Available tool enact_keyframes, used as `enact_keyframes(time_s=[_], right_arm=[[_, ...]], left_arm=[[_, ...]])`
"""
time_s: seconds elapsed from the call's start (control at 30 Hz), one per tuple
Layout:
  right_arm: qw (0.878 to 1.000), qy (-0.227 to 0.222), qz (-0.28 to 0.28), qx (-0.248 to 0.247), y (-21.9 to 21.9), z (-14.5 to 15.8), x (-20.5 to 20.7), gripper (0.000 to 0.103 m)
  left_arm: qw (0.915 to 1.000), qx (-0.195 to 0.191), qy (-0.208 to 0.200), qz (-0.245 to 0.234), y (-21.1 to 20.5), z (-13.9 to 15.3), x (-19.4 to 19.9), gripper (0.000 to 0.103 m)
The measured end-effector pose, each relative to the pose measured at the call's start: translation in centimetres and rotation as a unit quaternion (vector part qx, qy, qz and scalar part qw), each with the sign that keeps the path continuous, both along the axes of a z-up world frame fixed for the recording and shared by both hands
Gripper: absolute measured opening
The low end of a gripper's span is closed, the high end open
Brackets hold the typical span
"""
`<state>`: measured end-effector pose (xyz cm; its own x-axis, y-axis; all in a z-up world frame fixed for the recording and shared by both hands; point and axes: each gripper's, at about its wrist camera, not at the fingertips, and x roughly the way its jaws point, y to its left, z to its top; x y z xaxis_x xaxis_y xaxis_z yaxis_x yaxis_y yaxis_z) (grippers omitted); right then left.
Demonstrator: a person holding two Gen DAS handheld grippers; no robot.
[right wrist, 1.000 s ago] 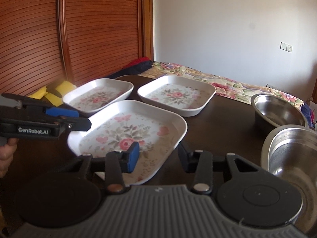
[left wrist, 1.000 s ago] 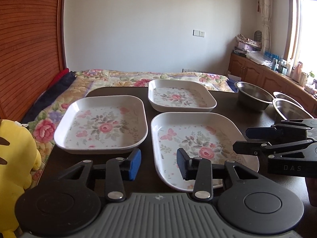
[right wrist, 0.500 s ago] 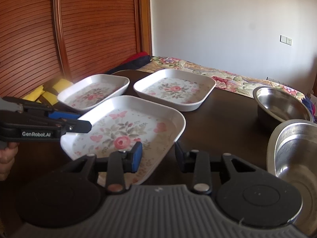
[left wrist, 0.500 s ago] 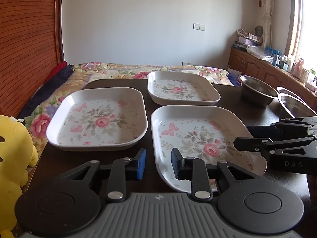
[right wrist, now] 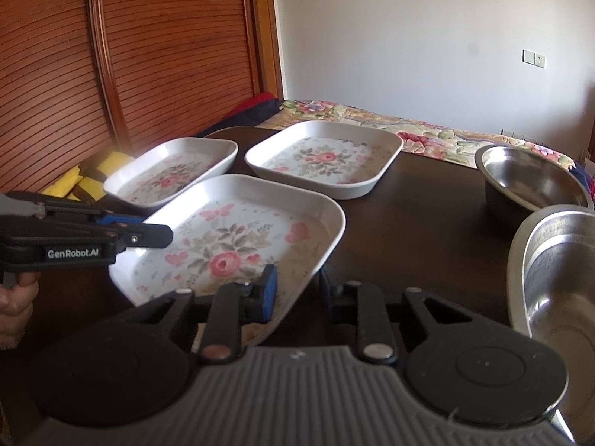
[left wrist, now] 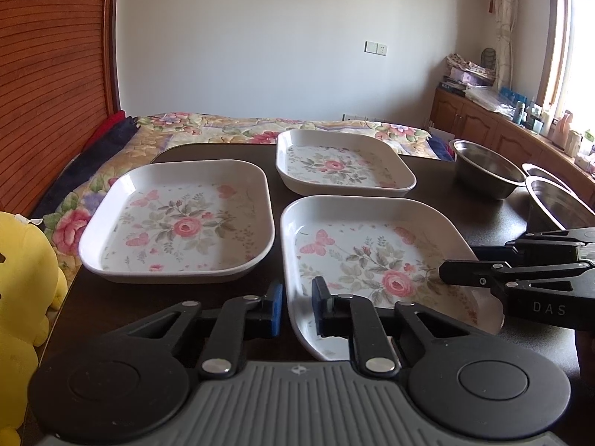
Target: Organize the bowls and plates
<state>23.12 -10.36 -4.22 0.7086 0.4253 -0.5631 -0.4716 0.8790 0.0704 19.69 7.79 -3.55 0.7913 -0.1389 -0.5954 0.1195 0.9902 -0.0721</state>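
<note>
Three white square plates with rose prints lie on the dark table (left wrist: 483, 215): a left plate (left wrist: 178, 223), a far plate (left wrist: 342, 163) and a near plate (left wrist: 372, 260). My left gripper (left wrist: 297, 308) is shut on the near plate's left rim. From the right wrist view, my right gripper (right wrist: 297, 290) straddles the near plate's (right wrist: 238, 241) right front rim, open, with a dark gap at the right finger. The right gripper (left wrist: 461, 260) also shows side-on over that plate. Two steel bowls (left wrist: 487, 171) (left wrist: 557, 200) stand at the right.
A yellow plush toy (left wrist: 22, 278) sits off the table's left edge. A bed with a floral quilt (left wrist: 260, 126) lies behind the table. Slatted wooden doors (right wrist: 167, 55) run along the left. A hand (right wrist: 15, 308) holds the left gripper (right wrist: 156, 225).
Both grippers have moved forward onto the near plate's front corners, and their jaws have narrowed steadily around its rim. The plates and bowls have stayed in place.
</note>
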Motion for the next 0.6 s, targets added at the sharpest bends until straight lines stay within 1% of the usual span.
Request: enact_keyframes(time_s=[0.1, 0.23, 0.33, 0.5, 0.6], right_arm=[[1.000, 0.006, -0.008, 0.009, -0.3, 0.0, 0.0, 0.020], [1.000, 0.005, -0.019, 0.015, -0.6, 0.1, -0.3, 0.020], [1.000, 0.005, -0.020, 0.020, -0.9, 0.2, -0.9, 0.019], [1.000, -0.015, -0.020, 0.015, -0.9, 0.7, -2.4, 0.019], [1.000, -0.017, -0.020, 0.017, -1.1, 0.9, -3.0, 0.019]], left_arm=[[1.0000, -0.004, 0.003, 0.002, 0.0, 0.1, -0.1, 0.015], [0.9997, -0.024, 0.010, -0.003, 0.0, 0.3, -0.7, 0.014], [0.9997, -0.022, 0.009, -0.002, -0.2, 0.5, -1.3, 0.014], [0.9998, -0.021, 0.000, -0.002, -0.5, 1.0, -2.6, 0.014], [0.9998, -0.018, -0.003, -0.004, -0.6, 1.3, -3.4, 0.014]])
